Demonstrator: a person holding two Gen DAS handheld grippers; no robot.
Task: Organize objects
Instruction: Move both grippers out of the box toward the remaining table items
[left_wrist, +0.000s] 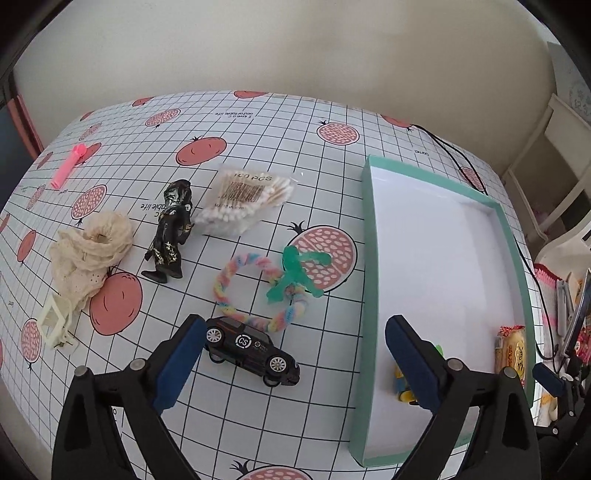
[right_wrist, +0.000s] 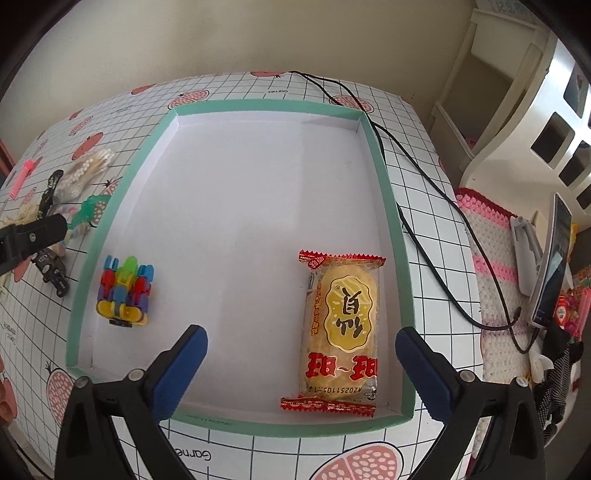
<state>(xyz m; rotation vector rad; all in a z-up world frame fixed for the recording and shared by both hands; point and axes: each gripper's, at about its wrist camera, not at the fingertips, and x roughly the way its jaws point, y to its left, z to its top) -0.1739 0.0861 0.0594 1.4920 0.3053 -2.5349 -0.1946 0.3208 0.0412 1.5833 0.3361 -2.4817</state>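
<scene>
My left tool (left_wrist: 293, 354) hangs wide open, empty, above the black toy car (left_wrist: 252, 350) on the tabletop (left_wrist: 332, 206). My right tool (right_wrist: 301, 360) gapes too, over the green-rimmed box (right_wrist: 386, 192), where a snack packet (right_wrist: 341, 332) and block toy (right_wrist: 123, 291) lie. Farther off sit a figurine (left_wrist: 170, 230) and cotton swabs (left_wrist: 245, 201).

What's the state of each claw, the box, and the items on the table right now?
left claw: open, empty, above the toy car
right claw: open, empty, over the box
box: lidless, holds two items
snack pack: sealed, flat in box
block toy: assembled, in box
toy car: on wheels, outside box
figurine: lying down
cotton swab bag: lying flat
</scene>
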